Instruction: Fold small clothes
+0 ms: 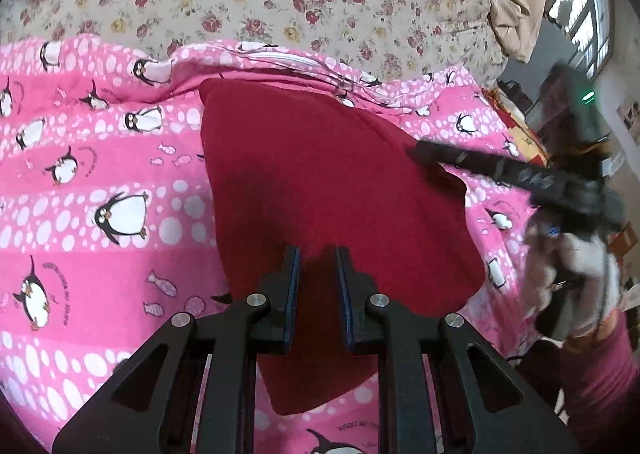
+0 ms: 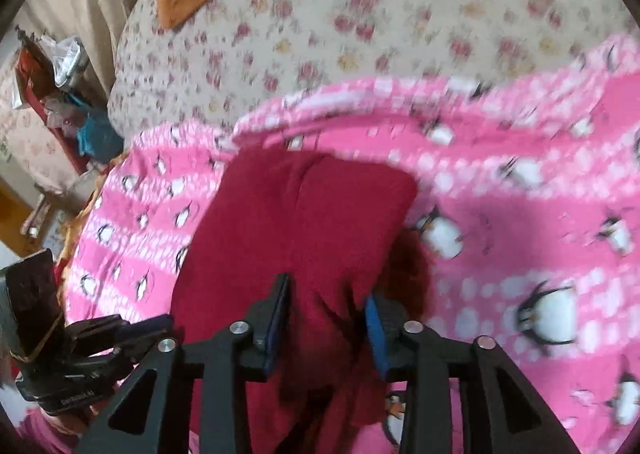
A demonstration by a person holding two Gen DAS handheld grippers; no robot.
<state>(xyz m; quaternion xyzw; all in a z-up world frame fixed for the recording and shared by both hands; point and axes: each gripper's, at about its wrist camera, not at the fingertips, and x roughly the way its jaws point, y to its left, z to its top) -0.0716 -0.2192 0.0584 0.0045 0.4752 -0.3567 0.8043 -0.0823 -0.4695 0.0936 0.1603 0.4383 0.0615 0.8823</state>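
Both grippers angled down over red cloth [image 1: 320, 174] on bed

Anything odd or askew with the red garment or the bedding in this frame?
Nothing is damaged or spilled. The red garment lies skewed on the penguin blanket, its edges uneven rather than squared, and a bunched fold rises between the right gripper's fingers. The blanket's far edge is rumpled.

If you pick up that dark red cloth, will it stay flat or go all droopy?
Probably droopy: the dark red cloth already creases and bunches between the right gripper. It looks light and unlikely to slide much on the soft penguin blanket.
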